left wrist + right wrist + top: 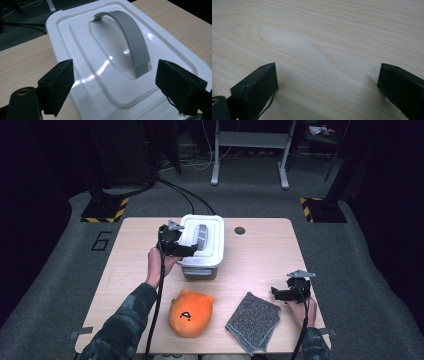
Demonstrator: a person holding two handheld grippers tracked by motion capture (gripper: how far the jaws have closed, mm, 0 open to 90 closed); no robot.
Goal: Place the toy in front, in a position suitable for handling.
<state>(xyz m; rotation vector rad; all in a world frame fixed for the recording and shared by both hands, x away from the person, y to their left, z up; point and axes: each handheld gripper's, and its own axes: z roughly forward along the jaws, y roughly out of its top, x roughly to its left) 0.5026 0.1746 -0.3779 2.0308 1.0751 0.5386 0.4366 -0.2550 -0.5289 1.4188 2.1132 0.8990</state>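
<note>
A white lidded box (205, 251) stands at the table's back middle, with a flat grey handle (200, 236) lying across its lid. My left gripper (189, 251) hovers at the box's left front edge. In the left gripper view its jaws (115, 85) stand open over the white lid (82, 50), with the grey handle (132, 40) just ahead and nothing between them. My right gripper (278, 293) rests low near the table's front right, open over bare wood (324, 37). An orange plush toy (190, 312) and a grey cloth (253, 320) lie near the front edge.
The light wooden table (260, 250) has a small dark round spot (240, 230) to the right of the box. A white metal stand (250, 150) and black-and-yellow striped feet (106, 210) sit on the grey floor beyond.
</note>
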